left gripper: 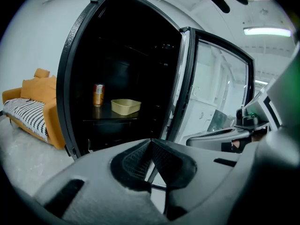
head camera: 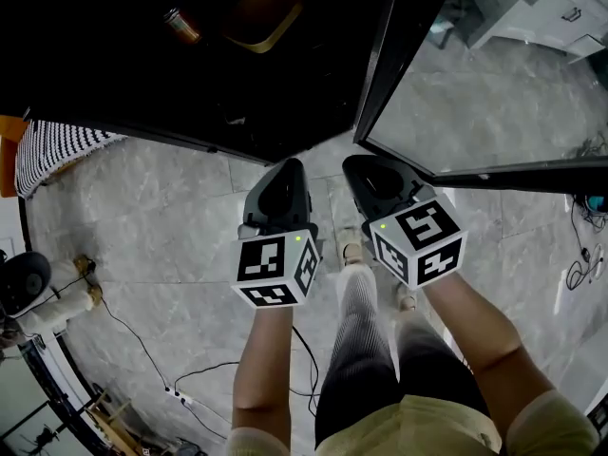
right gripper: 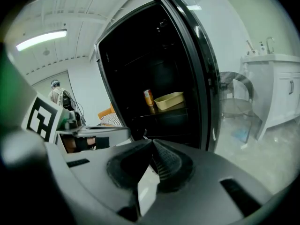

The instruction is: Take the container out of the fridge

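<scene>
One tan container (head camera: 264, 12) on a shelf inside the open fridge (head camera: 190, 93), at my twelve o'clock. Can (head camera: 180, 25) at its nine o'clock. My left gripper (head camera: 283, 171) and right gripper (head camera: 369, 171): jaws closed together, empty, well apart from it.

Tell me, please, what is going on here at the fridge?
A person stands before the open fridge with a gripper in each hand. The left gripper and right gripper are both shut and empty, facing the shelf where the container sits beside a can. Neither gripper touches anything, and the container is not yet out.
</scene>
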The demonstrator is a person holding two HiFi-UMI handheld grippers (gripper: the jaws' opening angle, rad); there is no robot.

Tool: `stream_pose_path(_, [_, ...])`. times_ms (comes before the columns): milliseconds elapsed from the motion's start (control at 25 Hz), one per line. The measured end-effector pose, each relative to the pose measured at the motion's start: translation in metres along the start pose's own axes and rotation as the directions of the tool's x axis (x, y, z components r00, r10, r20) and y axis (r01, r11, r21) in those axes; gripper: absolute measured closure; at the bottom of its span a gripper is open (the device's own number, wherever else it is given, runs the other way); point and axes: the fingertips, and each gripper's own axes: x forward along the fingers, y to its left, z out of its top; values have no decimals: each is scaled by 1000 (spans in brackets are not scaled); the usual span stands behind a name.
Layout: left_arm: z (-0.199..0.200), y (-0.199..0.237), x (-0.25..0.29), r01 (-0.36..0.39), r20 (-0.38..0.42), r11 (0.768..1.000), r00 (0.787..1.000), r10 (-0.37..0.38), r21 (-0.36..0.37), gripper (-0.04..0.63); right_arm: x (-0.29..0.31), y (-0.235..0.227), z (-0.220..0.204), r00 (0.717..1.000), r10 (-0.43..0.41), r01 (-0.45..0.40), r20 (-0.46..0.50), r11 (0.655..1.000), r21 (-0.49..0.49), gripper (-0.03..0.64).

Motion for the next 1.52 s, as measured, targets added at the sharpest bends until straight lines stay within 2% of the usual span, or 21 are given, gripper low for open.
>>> stream_pose_path(480, [11,22,38,-1,9,994,1000,0,106,572,38,-10,7,1000,-15,15,17,1000,-6,588])
stream_pose_path(720, [29,30,52,3,60,991,998,-11,132,572,54,-14,22,999,-13,13,38,1000,1,588])
stream_pose_path(920, [39,40,63,-22,82,983,997,7,180,572,68,-16,36,997,-25,26,70,999,-23,588])
stream_pose_path(1120, [46,51,76,-6,43,981,999,-2,196,572,82,-18,52,996,-22,26,92,999,-40,588])
stream_pose_path(1360, [63,65,97,-13,24,957,1000,7,291,572,101,-23,60,995,-14,19,100,999,-45,586])
stream_pose_path(1520, [76,70,113,13,24,940,999,-22,341,572,112,-29,68,993,-22,27,113,999,-39,586])
